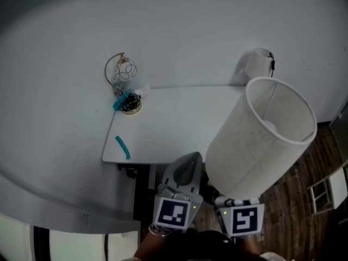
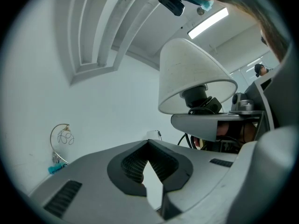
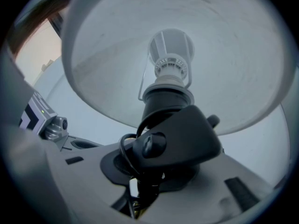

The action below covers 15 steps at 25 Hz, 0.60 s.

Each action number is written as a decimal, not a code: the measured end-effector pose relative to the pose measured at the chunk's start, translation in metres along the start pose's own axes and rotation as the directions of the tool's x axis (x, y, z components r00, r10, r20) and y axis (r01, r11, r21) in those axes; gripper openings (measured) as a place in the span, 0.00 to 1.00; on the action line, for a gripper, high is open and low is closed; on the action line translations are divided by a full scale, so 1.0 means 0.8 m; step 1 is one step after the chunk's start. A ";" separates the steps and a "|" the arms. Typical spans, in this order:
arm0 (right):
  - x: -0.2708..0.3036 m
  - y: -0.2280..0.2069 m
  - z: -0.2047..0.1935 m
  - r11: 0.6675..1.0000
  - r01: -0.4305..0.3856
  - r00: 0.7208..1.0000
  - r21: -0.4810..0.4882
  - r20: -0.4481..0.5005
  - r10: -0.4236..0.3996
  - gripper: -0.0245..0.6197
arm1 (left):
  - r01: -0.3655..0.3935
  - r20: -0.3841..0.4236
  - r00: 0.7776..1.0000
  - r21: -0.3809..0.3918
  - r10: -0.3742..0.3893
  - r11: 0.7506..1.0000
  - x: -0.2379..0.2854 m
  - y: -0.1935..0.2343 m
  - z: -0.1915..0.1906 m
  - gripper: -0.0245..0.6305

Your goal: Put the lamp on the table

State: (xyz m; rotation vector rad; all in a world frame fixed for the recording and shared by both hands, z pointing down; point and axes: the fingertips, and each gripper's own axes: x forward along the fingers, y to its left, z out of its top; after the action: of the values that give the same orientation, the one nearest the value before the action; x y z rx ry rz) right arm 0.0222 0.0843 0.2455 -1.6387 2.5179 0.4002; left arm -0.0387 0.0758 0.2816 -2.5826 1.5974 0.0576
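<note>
The lamp (image 1: 261, 140) has a white drum shade and hangs tilted over the near right corner of the white table (image 1: 179, 129). In the right gripper view my right gripper (image 3: 145, 181) is shut on the lamp's black mount (image 3: 175, 139), with the bulb (image 3: 172, 48) and the inside of the shade above it. In the head view the shade hides that gripper's jaws. My left gripper (image 1: 185, 170) is at the table's near edge, left of the lamp, its jaws shut with nothing between them. The left gripper view shows the lamp (image 2: 191, 73) up to the right of the left gripper (image 2: 148, 146).
A wire ornament (image 1: 122, 75) stands on a round base at the table's far left corner. A teal strip (image 1: 123, 147) lies near the table's front left. A white cylinder (image 1: 258, 63) stands at the back right. Wood floor and a white frame (image 1: 326, 189) lie to the right.
</note>
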 end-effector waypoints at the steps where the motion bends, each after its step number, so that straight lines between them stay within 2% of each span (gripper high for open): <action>1: 0.001 0.003 -0.002 1.000 0.002 1.000 -0.003 -0.004 -0.002 0.20 | 0.003 0.001 1.000 -0.001 -0.003 1.000 -0.001 0.003 -0.001 0.04; 15: 0.012 0.017 0.007 1.000 0.003 1.000 -0.019 -0.008 -0.003 0.20 | 0.002 0.008 1.000 -0.012 -0.002 1.000 -0.007 0.021 0.004 0.04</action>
State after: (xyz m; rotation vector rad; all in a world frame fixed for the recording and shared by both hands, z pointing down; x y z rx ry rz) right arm 0.0054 0.0824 0.2403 -1.6542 2.5243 0.4199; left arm -0.0561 0.0733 0.2779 -2.5896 1.5960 0.0780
